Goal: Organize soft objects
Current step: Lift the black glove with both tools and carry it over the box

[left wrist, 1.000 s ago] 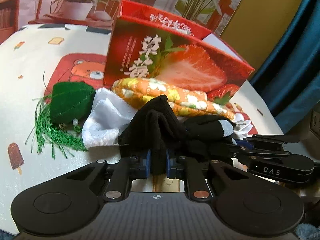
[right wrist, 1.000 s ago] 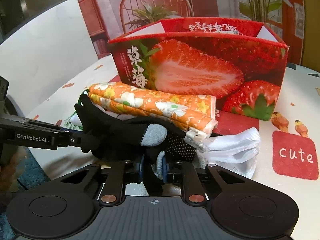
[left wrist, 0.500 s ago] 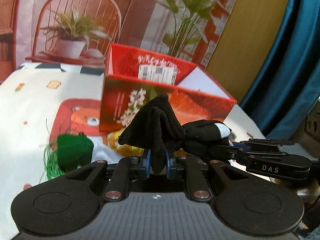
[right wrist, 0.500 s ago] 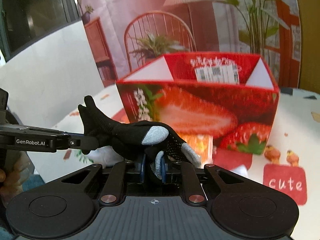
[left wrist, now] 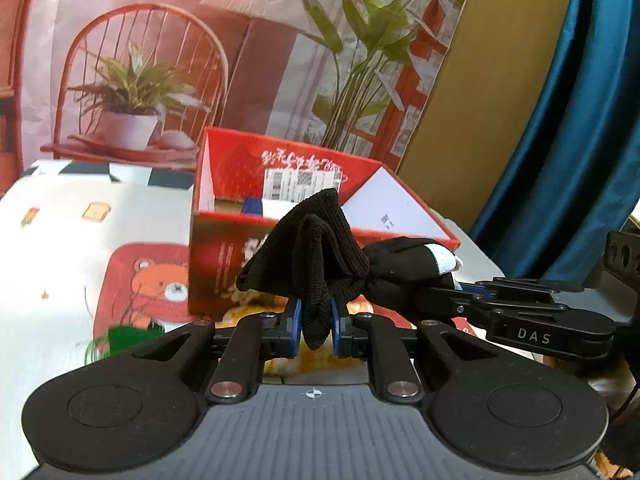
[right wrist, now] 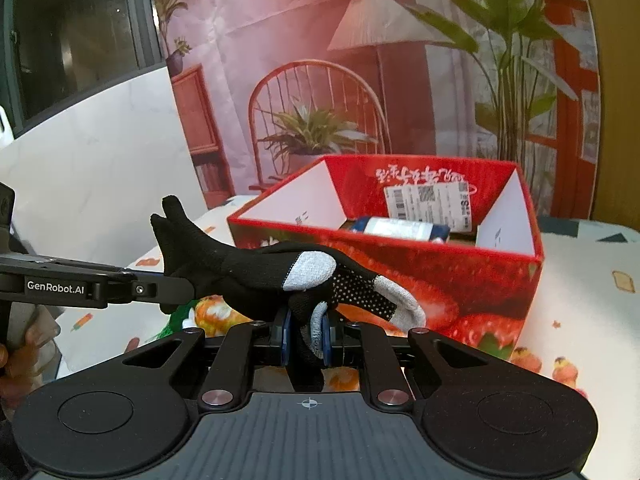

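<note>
A black glove point(left wrist: 312, 256) with grey patches hangs in the air, stretched between both grippers. My left gripper point(left wrist: 316, 314) is shut on its knitted finger end. In the right wrist view my right gripper point(right wrist: 306, 330) is shut on the other end of the glove point(right wrist: 256, 268), near the dotted palm. Each gripper also shows in the other's view: the right gripper point(left wrist: 426, 298) comes in from the right, the left gripper point(right wrist: 180, 288) from the left. Just behind the glove stands an open red strawberry box point(right wrist: 400, 256), also seen in the left view point(left wrist: 224, 264).
A blue and white packet point(right wrist: 400, 228) lies inside the box. Below the glove an orange floral cloth point(right wrist: 212, 312) and a green tasselled piece point(left wrist: 120, 338) rest on the cartoon-print tablecloth point(left wrist: 60, 248). A blue curtain point(left wrist: 580, 120) hangs at the right.
Both grippers have risen together with the glove, off the pile on the table. The floral cloth and white socks have dropped below view, and the inside of the box now shows.
</note>
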Demonstrator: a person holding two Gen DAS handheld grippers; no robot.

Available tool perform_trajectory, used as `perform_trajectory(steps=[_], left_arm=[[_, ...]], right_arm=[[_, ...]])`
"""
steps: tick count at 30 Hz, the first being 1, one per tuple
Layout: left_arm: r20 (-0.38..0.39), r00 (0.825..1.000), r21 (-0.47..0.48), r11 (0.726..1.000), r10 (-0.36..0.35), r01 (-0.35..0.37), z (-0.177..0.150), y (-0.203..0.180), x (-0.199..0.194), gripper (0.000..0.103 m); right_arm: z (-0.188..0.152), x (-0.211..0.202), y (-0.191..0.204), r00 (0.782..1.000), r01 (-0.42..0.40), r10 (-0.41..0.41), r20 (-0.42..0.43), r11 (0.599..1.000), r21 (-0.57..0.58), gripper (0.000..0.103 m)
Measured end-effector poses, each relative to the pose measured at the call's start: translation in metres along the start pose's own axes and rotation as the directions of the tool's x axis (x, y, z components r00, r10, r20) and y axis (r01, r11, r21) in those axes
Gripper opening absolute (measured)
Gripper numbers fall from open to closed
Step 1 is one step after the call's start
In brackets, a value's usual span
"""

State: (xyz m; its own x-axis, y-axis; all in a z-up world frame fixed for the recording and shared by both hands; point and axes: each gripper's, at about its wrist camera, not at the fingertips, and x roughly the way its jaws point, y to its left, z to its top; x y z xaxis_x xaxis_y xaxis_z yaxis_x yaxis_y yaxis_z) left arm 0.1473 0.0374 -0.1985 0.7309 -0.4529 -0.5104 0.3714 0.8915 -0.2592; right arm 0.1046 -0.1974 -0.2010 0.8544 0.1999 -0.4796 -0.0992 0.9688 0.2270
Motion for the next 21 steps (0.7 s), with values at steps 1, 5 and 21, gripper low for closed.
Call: perform_trajectory(steps=[1,5,21], left_arm=[[0.005,1.000,0.007,1.000,0.000,0.000,0.003,-0.001,0.001,0.016],[0.026,1.000,0.024,1.000,0.000,-0.001,0.018,-0.002,0.005,0.016],[0.027,0.999,-0.007,1.000,-0.021,0.022,0.087,0.003,0.058,0.016]], right_arm=[[0.003,0.000,-0.001,1.000,0.002,-0.002,0.005,1.000,0.001,0.013],[0.017,0.003,-0.006,1.000,0.008,-0.008,0.026,1.000,0.001,0.013],[0.088,0.037,-0.039,0.998,0.042,-0.041,0.036,0.999,-0.034,0.013]])
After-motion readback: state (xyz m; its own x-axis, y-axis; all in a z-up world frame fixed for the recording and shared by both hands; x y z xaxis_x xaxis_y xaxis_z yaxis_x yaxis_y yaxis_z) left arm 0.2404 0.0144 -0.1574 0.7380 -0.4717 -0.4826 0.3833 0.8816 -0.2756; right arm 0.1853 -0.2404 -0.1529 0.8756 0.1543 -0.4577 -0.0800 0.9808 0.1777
